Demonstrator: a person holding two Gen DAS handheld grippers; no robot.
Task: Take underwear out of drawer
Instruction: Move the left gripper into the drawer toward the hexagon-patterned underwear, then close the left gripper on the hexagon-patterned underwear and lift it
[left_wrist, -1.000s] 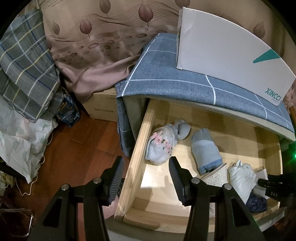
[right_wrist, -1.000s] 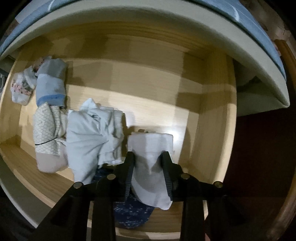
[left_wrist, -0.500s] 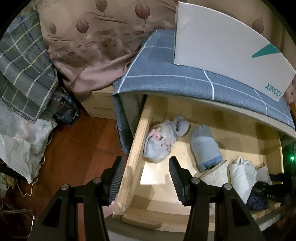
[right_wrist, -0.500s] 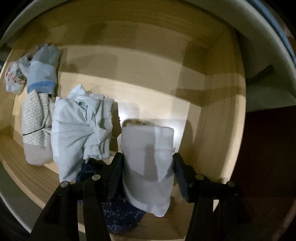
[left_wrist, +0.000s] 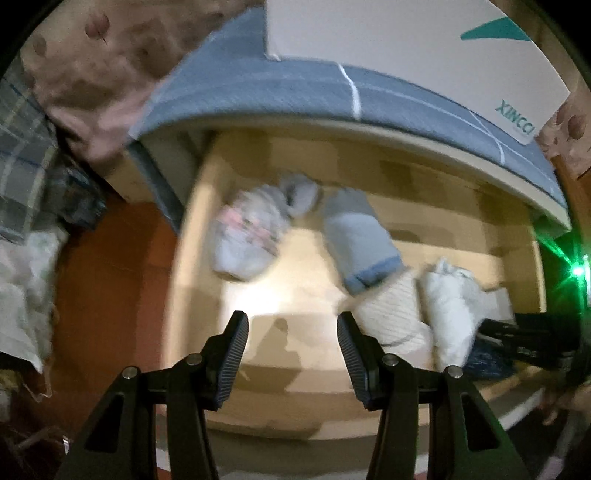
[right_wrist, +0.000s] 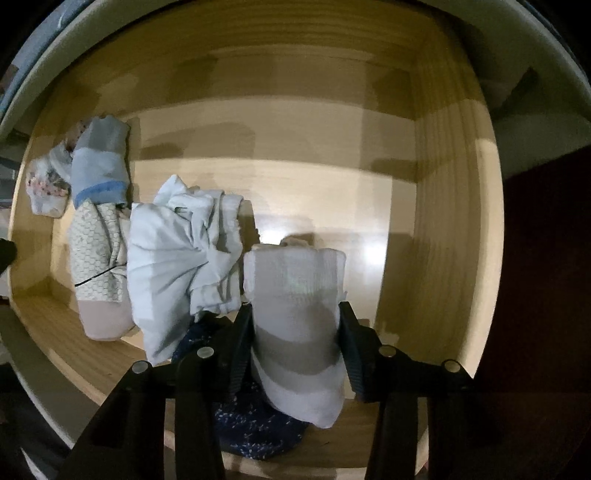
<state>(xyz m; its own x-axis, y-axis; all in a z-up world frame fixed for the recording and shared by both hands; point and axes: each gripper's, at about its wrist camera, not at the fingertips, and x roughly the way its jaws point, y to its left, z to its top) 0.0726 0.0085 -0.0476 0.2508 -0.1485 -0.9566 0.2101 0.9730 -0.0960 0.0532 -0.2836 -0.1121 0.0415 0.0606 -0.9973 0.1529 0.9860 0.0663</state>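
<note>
We have the right gripper (right_wrist: 293, 328) down in the drawer (right_wrist: 454, 221), its fingers just closing on the white rolled garment (right_wrist: 295, 302), which sits between them. Nothing is lifted out yet. Our left gripper (left_wrist: 291, 334) hangs open and empty.

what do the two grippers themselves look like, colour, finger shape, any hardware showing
Both the left gripper and the right gripper are matte black. Each has two angular arms with triangular cut-outs, round silver pivot screws, and narrow fingers tipped with finely ribbed dark pads. No cables or markings show.
</note>
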